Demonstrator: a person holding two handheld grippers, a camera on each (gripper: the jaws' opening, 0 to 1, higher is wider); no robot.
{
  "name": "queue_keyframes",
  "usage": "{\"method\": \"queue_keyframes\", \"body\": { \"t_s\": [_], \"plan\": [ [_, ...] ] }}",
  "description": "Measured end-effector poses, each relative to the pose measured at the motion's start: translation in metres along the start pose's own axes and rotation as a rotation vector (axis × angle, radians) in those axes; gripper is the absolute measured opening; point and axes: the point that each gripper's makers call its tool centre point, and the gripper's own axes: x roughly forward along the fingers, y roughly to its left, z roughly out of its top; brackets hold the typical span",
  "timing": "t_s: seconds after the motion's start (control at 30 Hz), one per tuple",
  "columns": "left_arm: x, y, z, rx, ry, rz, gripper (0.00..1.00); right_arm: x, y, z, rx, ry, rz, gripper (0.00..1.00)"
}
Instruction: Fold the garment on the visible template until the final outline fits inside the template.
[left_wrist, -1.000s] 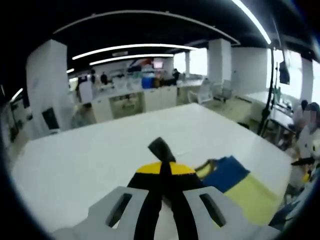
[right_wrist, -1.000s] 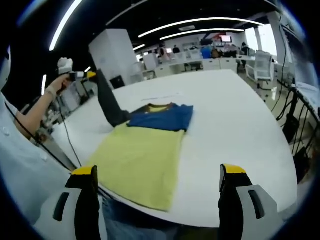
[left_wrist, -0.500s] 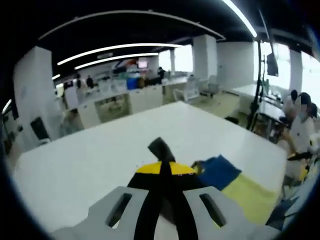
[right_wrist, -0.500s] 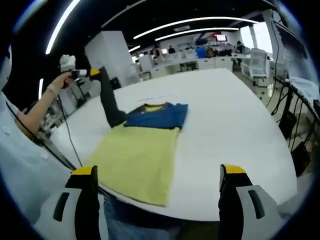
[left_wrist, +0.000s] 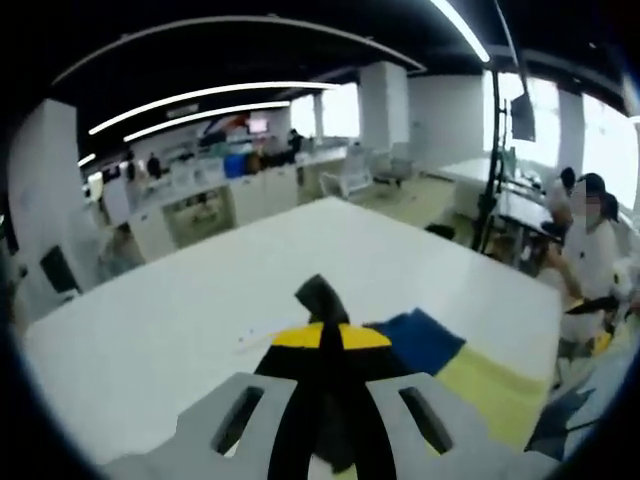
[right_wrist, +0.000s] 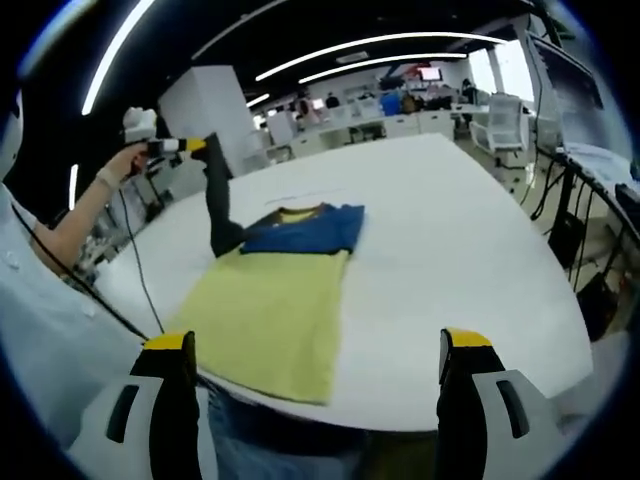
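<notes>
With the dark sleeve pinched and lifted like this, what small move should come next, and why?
Probably carry the left gripper inward and lay the dark grey sleeve across the blue and yellow shirt. The sleeve hangs raised beside the shirt on the white table, while the right gripper is open.

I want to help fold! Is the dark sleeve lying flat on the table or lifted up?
Lifted up. The left gripper is shut on the dark sleeve, which hangs from it down to the shirt on the table.
</notes>
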Motion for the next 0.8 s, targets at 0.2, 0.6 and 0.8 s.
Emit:
{"method": "queue_keyframes", "body": {
  "t_s": [0.2,0.6,0.8],
  "plan": [
    [0.012,-0.016,-0.003,0.010,0.007,-0.039,0.00,-0.004,-0.003,-0.002,0.010,-0.005,-0.014,1.00],
    [0.038,-0.049,-0.007,0.028,0.030,-0.128,0.00,-0.014,-0.009,-0.009,0.026,-0.004,-0.042,1.00],
    [0.052,-0.059,-0.017,0.030,0.056,-0.157,0.00,-0.018,-0.009,-0.014,0.038,-0.002,-0.053,1.00]
  ]
}}
